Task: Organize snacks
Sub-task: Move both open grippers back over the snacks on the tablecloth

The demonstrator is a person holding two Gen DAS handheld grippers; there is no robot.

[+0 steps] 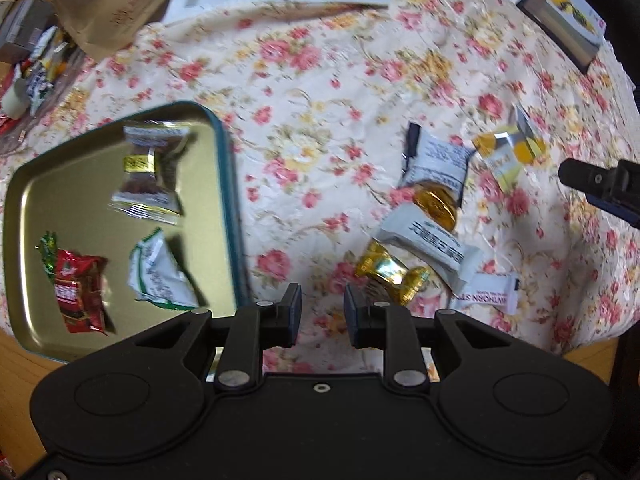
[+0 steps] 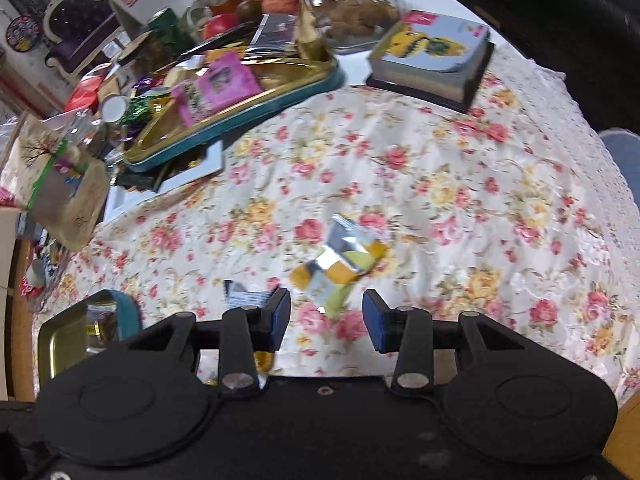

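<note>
A gold tin tray with a teal rim [image 1: 60, 200] lies at the left on the floral tablecloth and holds several wrapped snacks, among them a red packet [image 1: 78, 290] and a white-green packet [image 1: 160, 276]. More snacks lie loose to the right: a gold-foil candy [image 1: 390, 274], a white bar [image 1: 430, 248], a white-blue packet [image 1: 438, 164] and a yellow-silver packet [image 1: 508, 152]. My left gripper [image 1: 322, 314] is open and empty, just right of the tray. My right gripper [image 2: 326, 318] is open and empty, just short of the yellow-silver packet [image 2: 340, 264]. The tray's corner shows in the right wrist view [image 2: 66, 336].
A second teal-rimmed tin [image 2: 240, 116] full of packets, a brown paper bag [image 2: 60, 192], fruit, jars and boxes crowd the far side. A stack of books [image 2: 432, 60] lies at the far right. The table's wooden edge [image 1: 16, 380] runs close by the tray.
</note>
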